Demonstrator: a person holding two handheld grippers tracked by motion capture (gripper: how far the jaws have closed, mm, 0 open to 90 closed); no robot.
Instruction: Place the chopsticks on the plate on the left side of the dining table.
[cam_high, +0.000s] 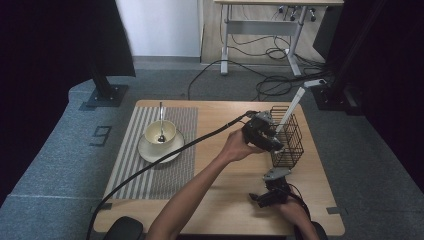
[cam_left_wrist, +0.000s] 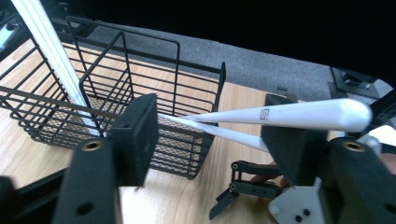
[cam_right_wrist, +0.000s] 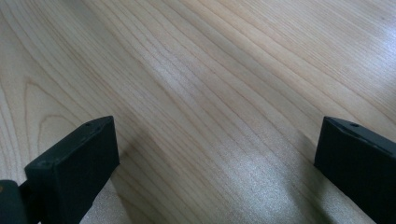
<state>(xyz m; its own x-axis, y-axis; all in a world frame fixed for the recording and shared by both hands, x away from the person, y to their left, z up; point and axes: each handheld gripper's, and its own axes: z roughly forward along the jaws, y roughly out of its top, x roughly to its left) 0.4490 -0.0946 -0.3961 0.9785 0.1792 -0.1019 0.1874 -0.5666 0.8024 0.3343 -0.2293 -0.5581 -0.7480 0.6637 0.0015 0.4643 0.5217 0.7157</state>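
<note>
A cream bowl (cam_high: 160, 132) (spoon (cam_high: 161, 121) inside) sits on a saucer (cam_high: 150, 152), striped placemat (cam_high: 131, 150) beneath.

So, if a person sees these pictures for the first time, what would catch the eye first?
Probably the black wire basket at the right side of the wooden table, with the left gripper reaching across to it and white chopsticks lying between its jaws. Next, the cream bowl with a spoon in it, on a saucer on the striped placemat at the left. The right gripper rests open near the front edge.
</note>
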